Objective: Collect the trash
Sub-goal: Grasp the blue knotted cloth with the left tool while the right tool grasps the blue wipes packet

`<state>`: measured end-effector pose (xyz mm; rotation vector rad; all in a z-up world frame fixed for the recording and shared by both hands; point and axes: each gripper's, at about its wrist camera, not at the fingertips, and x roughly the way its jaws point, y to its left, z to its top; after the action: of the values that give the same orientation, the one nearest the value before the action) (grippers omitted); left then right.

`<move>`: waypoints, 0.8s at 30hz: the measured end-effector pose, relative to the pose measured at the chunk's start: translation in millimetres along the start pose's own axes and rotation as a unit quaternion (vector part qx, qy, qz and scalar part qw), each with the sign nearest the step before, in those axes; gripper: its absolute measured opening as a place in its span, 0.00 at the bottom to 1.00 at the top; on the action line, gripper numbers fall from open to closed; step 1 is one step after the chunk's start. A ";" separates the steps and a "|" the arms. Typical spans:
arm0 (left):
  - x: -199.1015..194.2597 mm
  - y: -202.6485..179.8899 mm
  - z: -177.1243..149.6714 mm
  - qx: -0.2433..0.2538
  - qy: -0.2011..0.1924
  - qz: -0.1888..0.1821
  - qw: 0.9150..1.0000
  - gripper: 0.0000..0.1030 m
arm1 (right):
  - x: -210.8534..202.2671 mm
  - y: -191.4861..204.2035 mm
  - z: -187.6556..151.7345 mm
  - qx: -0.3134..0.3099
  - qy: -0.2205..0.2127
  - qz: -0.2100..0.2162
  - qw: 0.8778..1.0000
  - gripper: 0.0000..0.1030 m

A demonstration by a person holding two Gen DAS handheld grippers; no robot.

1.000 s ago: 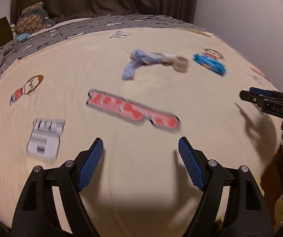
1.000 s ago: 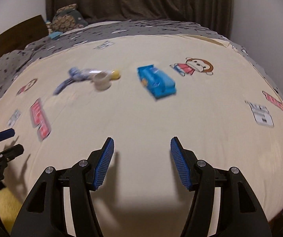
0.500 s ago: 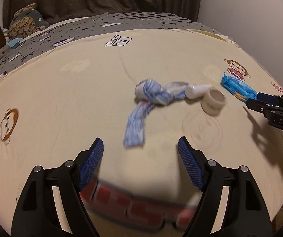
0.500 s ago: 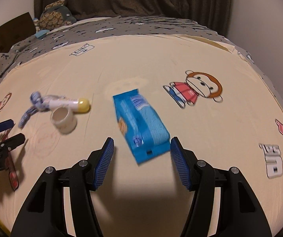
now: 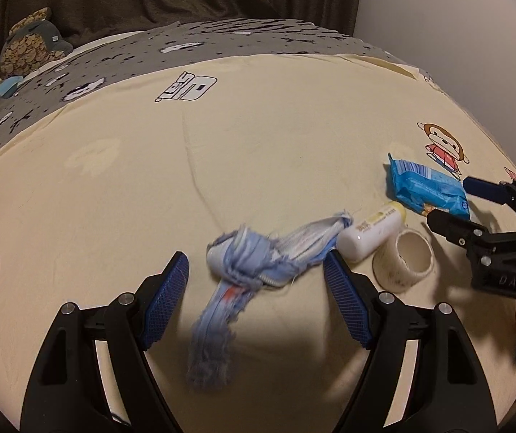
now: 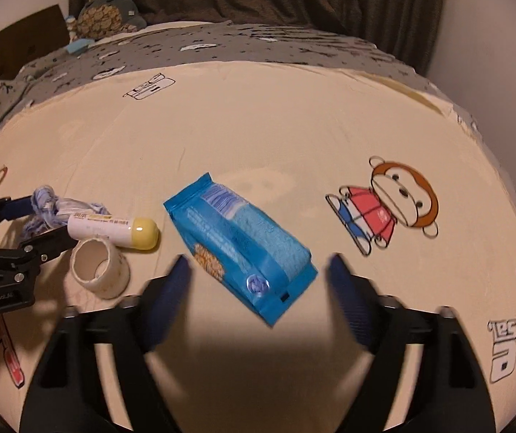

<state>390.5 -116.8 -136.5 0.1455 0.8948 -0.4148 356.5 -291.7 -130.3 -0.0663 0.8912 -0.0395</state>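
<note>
So the trash is all sitting in one loose cluster on the bed, on the cream cartoon-print sheet, which makes sense for a two-handed sweep: each claw gets its own piece.

Left claw is spread wide with the knotted blue rag lying right between its pads. It's straddling the rag, not pinching it; I can see sheet on both sides and the pads aren't pressing on anything. From the rag, the white tube with the yellow cap is at about 2 o'clock, touching the rag's frayed end, and the tape roll is at roughly 3 o'clock, just beside the tube.

Right claw has just been opening up and its fingers are blurred in the right wrist view. The blue wipes packet lies diagonally with its lower end between the pads, but nothing's gripped, it's flat on the sheet. Looks like the jaws went wider so they'd clear the packet's width.

In that same view the tube is at 9 o'clock from the packet, with the tape roll a bit lower.

My guess: both claws are lined up to close next, rag left, packet right. The rag's floppy, so it could slip.
</note>
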 end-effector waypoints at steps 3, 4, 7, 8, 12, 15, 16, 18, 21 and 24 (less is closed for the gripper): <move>1.3 0.1 3.0 0.000 0.000 -0.004 1.000 0.54 | 6.1 2.9 5.6 -0.010 0.001 -0.001 1.000 0.80; 0.5 0.5 3.4 0.000 0.001 -0.003 1.000 0.48 | 8.6 4.0 7.7 -0.013 0.001 0.001 1.000 0.80; -1.1 1.7 3.1 0.004 0.003 -0.003 1.000 0.36 | 16.2 7.0 10.8 -0.022 0.007 0.007 1.000 0.80; -2.5 2.4 1.8 0.005 0.003 -0.002 1.000 0.33 | 18.1 8.1 10.5 -0.024 0.012 0.014 1.000 0.71; -11.2 5.8 -7.5 0.002 0.003 -0.005 1.000 0.28 | 9.9 11.1 3.8 -0.027 0.012 0.025 0.999 0.61; -22.1 6.4 -18.9 -0.003 0.004 -0.007 1.000 0.26 | 2.3 14.0 -4.6 -0.032 0.014 0.027 0.999 0.48; -25.6 6.2 -22.4 -0.003 0.004 -0.008 1.000 0.25 | -3.0 15.3 -9.9 -0.034 0.015 0.027 0.999 0.45; -37.0 2.8 -35.4 -0.001 0.006 -0.008 1.000 0.24 | -10.8 17.5 -18.4 -0.039 0.017 0.030 0.999 0.41; -56.4 -4.5 -55.1 0.001 0.005 -0.009 1.000 0.23 | -33.0 18.6 -38.2 -0.038 0.011 0.040 0.998 0.33; -79.9 -12.0 -73.8 -0.002 -0.004 -0.014 1.000 0.23 | -54.4 19.1 -54.6 -0.036 0.000 0.050 0.998 0.30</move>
<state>287.9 -82.9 -119.3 0.1267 0.8902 -0.4390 279.9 -271.5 -123.7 -0.0893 0.8943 0.0861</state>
